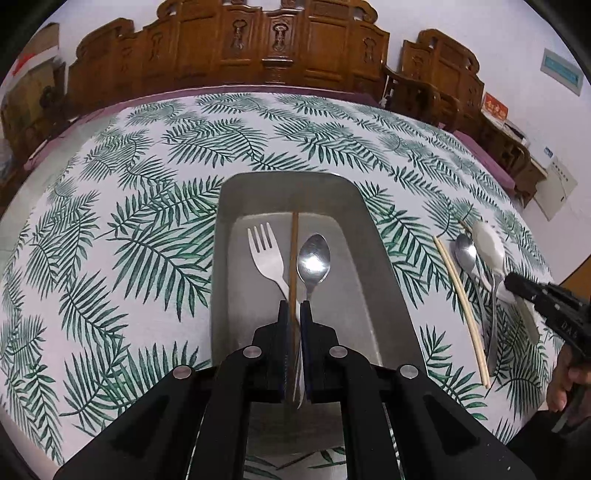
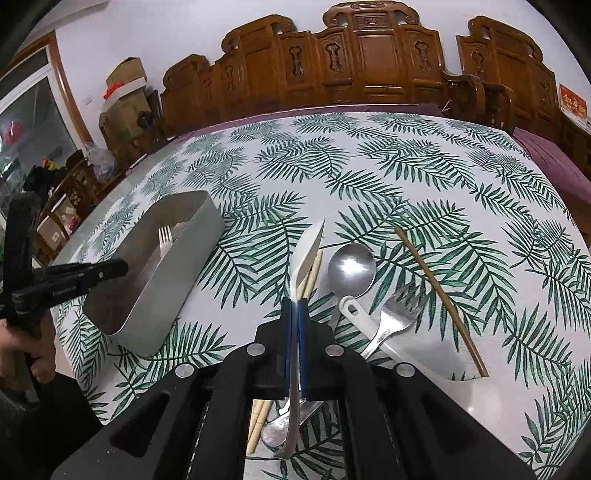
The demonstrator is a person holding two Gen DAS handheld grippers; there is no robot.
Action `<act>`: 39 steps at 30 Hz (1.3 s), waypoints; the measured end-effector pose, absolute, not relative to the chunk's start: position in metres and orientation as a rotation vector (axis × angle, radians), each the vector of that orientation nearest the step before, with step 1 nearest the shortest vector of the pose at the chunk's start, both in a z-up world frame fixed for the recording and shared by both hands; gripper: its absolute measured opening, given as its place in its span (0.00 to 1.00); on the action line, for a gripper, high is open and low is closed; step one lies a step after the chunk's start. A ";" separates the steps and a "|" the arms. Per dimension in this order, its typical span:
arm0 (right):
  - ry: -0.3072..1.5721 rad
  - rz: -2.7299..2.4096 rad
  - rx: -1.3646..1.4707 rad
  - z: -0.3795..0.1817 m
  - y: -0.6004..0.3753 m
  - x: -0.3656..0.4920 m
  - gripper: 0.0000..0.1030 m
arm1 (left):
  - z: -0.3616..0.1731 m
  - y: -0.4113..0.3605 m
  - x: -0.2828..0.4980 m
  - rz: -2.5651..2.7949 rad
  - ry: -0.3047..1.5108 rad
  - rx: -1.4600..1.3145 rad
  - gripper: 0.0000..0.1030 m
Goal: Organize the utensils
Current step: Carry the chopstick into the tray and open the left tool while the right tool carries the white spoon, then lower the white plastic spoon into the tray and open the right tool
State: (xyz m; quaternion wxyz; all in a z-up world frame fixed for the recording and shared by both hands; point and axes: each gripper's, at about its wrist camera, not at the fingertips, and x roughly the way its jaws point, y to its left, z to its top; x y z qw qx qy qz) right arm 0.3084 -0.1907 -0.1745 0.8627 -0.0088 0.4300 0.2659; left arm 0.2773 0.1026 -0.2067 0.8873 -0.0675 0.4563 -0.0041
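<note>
Closed on one brown chopstick (image 1: 294, 258), left gripper (image 1: 294, 314) hangs over the metal tray (image 1: 373, 258), which holds one fork (image 1: 266, 254) and one spoon (image 1: 313, 260). Right gripper (image 2: 294, 314) pinches one white spoon (image 2: 304, 254); beside it lie one metal spoon (image 2: 351, 269), one fork (image 2: 397, 314), one brown chopstick (image 2: 439, 299).

The tablecloth (image 1: 147, 221) is white, printed all over with dark green fern fronds, and a purple edge shows along its far side. The tray (image 1: 369, 236) is dull silver-grey. In it, the fork (image 1: 267, 258) and spoon (image 1: 313, 260) are shiny steel, and the chopstick (image 1: 294, 258) between them is brown. On the cloth, the ladle (image 2: 308, 254) is white, the pale chopsticks (image 2: 314, 273) are cream, and the big spoon (image 2: 351, 269) is grey steel. Both grippers (image 1: 294, 314) (image 2: 294, 310) are black with blue pads (image 2: 303, 332). The chairs (image 2: 369, 62) are carved reddish-brown wood; the wall (image 2: 166, 29) is white.
</note>
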 end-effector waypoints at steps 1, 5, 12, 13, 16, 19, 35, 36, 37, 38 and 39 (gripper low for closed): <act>0.901 0.560 -0.021 -0.174 -0.189 0.307 0.04 | -0.204 0.104 0.277 -0.013 0.942 -0.143 0.05; 0.893 0.575 -0.026 -0.166 -0.179 0.303 0.04 | -0.194 0.108 0.273 -0.011 0.905 -0.126 0.05; 0.869 0.644 -0.033 -0.146 -0.141 0.291 0.04 | -0.178 0.119 0.265 -0.014 0.862 -0.124 0.05; 0.871 0.654 -0.026 -0.145 -0.135 0.290 0.04 | -0.176 0.121 0.264 -0.013 0.855 -0.126 0.05; 0.874 0.698 -0.033 -0.143 -0.107 0.287 0.04 | -0.173 0.129 0.261 -0.013 0.845 -0.132 0.05; 0.880 0.729 -0.041 -0.142 -0.086 0.286 0.04 | -0.170 0.135 0.259 -0.006 0.838 -0.129 0.05; 0.989 0.780 -0.007 -0.171 0.002 0.315 0.04 | -0.159 0.163 0.251 0.021 0.808 -0.142 0.05; 0.995 0.782 0.000 -0.172 0.006 0.316 0.04 | -0.159 0.164 0.251 0.022 0.806 -0.145 0.05; 1.006 0.785 0.010 -0.173 0.010 0.317 0.04 | -0.159 0.165 0.250 0.023 0.805 -0.147 0.05; 1.014 0.787 0.018 -0.174 0.012 0.318 0.04 | -0.159 0.166 0.250 0.023 0.804 -0.148 0.05; 1.023 0.793 0.027 -0.176 0.015 0.319 0.04 | -0.158 0.166 0.250 0.023 0.804 -0.148 0.05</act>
